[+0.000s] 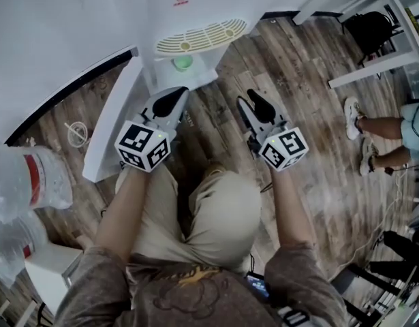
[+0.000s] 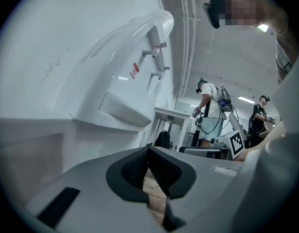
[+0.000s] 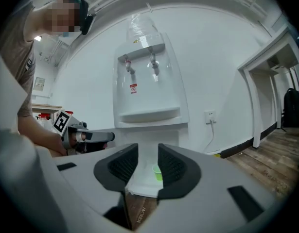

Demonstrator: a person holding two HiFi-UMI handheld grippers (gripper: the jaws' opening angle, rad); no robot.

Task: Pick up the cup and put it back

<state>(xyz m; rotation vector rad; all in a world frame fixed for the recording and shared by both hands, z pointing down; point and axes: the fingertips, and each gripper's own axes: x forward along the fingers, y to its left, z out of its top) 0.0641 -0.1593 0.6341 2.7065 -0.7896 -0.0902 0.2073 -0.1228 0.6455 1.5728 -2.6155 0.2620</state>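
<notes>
Wood-plank floor (image 1: 311, 67) and white wall (image 1: 52, 26), with a white water dispenser (image 3: 148, 89) standing against the wall at the upper centre of the head view. The green cup (image 1: 183, 63) stood upright in the dispenser's lower recess, below the ribbed drip tray (image 1: 201, 36), apart from both grippers. The left gripper (image 1: 176, 92), at centre left, pointed toward the dispenser with its jaws closed tip to tip on nothing. The right gripper (image 1: 253, 95), at centre right, had its jaws slightly apart and empty. In the right gripper view the cup appeared well beyond them, seen through the gap near the right-hand pad. A clear water bottle (image 1: 25, 182) with a red label showed at the left edge, and another person's legs (image 1: 376, 138) at the right edge.
</notes>
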